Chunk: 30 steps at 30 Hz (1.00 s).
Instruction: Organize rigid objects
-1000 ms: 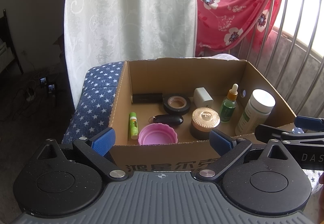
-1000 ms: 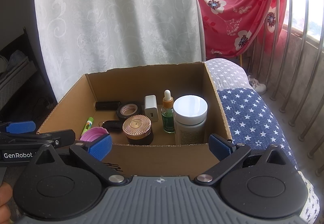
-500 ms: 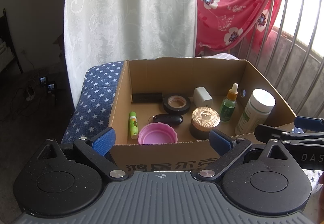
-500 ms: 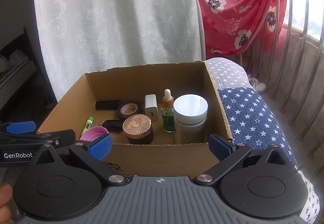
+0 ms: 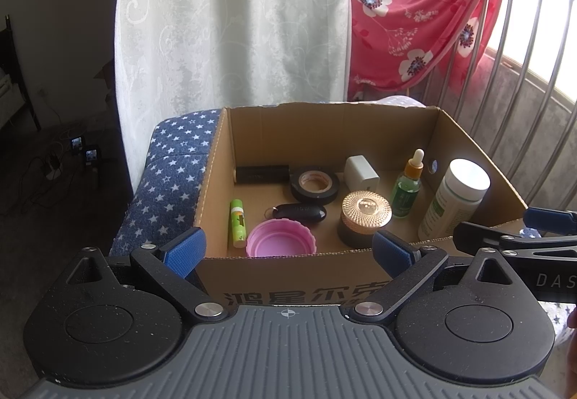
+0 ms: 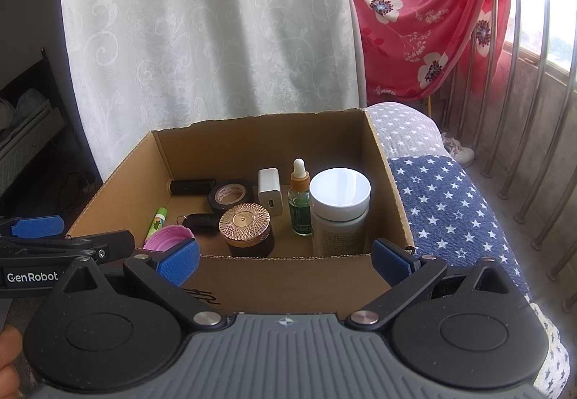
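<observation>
Cardboard box (image 5: 288,287) sits just beyond both empty, spread tongs (image 5: 288,251).

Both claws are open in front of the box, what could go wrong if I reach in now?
The dropper bottle stands upright, close between the charger and the white-lidded bottle; a claw reaching there could tip it. The pink cap and key fob lie low behind the box's near wall, so a claw may catch the cardboard. The right claw and left claw are close together and might collide.
</observation>
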Each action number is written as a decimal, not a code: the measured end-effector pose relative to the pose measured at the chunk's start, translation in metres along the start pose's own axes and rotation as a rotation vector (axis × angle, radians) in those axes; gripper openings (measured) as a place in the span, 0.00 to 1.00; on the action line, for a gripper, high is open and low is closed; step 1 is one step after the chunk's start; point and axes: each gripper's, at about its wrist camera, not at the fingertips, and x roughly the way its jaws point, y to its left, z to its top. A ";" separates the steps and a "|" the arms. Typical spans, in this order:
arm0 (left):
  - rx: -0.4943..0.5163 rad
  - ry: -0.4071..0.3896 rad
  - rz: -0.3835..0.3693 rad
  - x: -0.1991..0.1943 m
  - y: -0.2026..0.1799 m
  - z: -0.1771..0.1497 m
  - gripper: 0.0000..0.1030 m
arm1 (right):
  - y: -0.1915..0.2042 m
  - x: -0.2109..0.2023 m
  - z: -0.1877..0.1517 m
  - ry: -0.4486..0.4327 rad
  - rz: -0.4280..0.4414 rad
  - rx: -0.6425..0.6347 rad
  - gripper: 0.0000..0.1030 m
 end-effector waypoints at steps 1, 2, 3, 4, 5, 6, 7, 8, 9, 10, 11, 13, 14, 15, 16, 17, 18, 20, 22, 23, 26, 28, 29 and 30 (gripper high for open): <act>0.000 0.000 0.000 0.000 0.000 0.000 0.96 | 0.000 0.000 0.000 0.000 0.000 0.000 1.00; 0.000 0.000 0.001 0.000 0.000 0.000 0.96 | 0.000 0.000 0.000 0.000 0.000 0.000 1.00; 0.000 0.000 0.001 0.000 0.000 0.000 0.96 | 0.000 0.000 0.000 0.000 0.000 0.000 1.00; -0.001 0.000 0.001 0.000 0.000 0.000 0.96 | 0.000 0.000 0.000 0.001 0.000 0.000 1.00; 0.000 0.000 0.000 0.000 0.000 0.000 0.96 | 0.000 0.000 0.000 0.001 0.000 0.000 1.00; 0.000 0.001 0.000 0.000 0.000 0.000 0.96 | 0.000 0.000 0.000 0.001 0.000 0.001 1.00; 0.000 0.001 0.000 -0.001 0.000 0.000 0.96 | 0.000 0.000 0.000 0.002 0.000 0.001 1.00; 0.000 0.002 0.000 -0.001 0.000 0.000 0.96 | 0.001 0.000 0.000 0.003 0.001 0.001 1.00; 0.000 0.001 0.001 -0.001 0.000 0.000 0.96 | 0.001 -0.001 0.000 0.003 0.001 0.001 1.00; 0.000 0.001 0.001 -0.001 0.000 0.000 0.96 | 0.001 -0.001 0.000 0.003 0.001 0.001 1.00; 0.000 0.001 0.000 -0.001 0.001 0.000 0.96 | 0.001 -0.001 0.000 0.003 0.001 0.001 1.00; 0.000 0.001 0.000 -0.001 0.000 0.000 0.96 | 0.001 -0.001 0.000 0.003 0.001 0.001 1.00; 0.000 0.001 0.000 -0.001 0.001 0.000 0.96 | 0.001 0.000 0.000 0.003 0.001 0.000 1.00; 0.000 0.001 0.000 -0.001 0.001 0.000 0.96 | 0.001 0.000 0.000 0.003 0.001 0.001 1.00; 0.000 0.001 0.000 -0.001 0.001 0.000 0.96 | 0.001 -0.001 0.000 0.003 0.001 0.001 1.00; 0.000 0.002 0.000 -0.001 0.001 0.000 0.96 | 0.001 -0.001 0.000 0.004 0.001 0.002 1.00; 0.000 0.001 0.000 -0.001 0.001 0.000 0.96 | 0.002 0.000 0.000 0.004 0.001 0.001 1.00; 0.001 0.001 0.000 -0.001 0.001 0.000 0.96 | 0.002 0.000 0.000 0.004 0.002 0.001 1.00; 0.001 0.001 0.000 -0.001 0.001 0.000 0.96 | 0.002 -0.001 0.000 0.005 0.002 0.002 1.00; 0.000 0.002 -0.001 -0.001 0.001 0.000 0.96 | 0.003 -0.001 0.000 0.006 0.001 0.002 1.00; 0.000 0.002 -0.001 -0.001 0.001 0.000 0.96 | 0.003 0.000 0.000 0.006 0.001 0.001 1.00; 0.000 0.001 0.000 -0.001 0.000 0.000 0.96 | 0.003 -0.001 0.000 0.005 0.001 0.002 1.00; 0.000 0.001 0.000 -0.001 0.000 0.000 0.96 | 0.003 -0.001 0.000 0.005 0.002 0.001 1.00; 0.000 0.001 0.001 -0.002 0.000 0.000 0.96 | 0.003 0.000 0.000 0.006 0.002 0.002 1.00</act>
